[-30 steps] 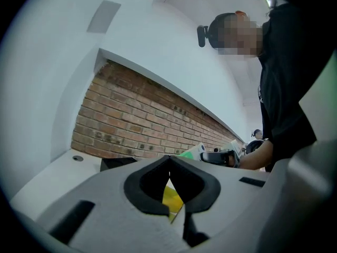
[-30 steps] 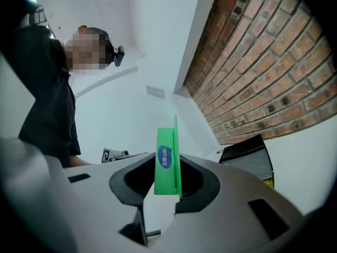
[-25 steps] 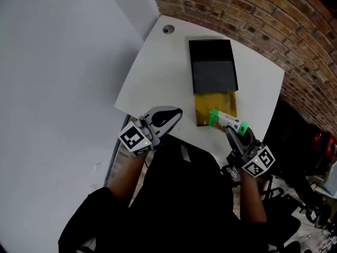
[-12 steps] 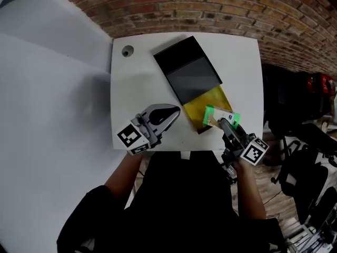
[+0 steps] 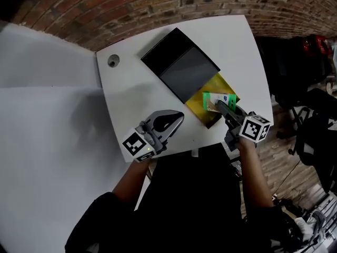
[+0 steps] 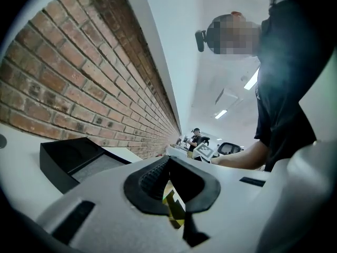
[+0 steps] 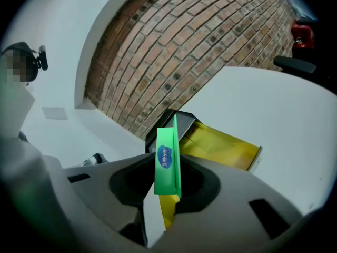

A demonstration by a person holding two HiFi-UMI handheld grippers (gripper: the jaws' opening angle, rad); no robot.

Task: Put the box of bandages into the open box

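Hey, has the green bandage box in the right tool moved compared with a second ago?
Yes. The bandage box, held in the right tool, was at the near corner of the open box; now it hangs over its yellow inside.

The table (image 5: 137,96) is white, and the open box (image 5: 181,67) on it is black with a yellow inside. The bandage box (image 7: 167,165) is green with a blue oval mark; the wall (image 5: 158,4) beyond the table is red-brown brick.
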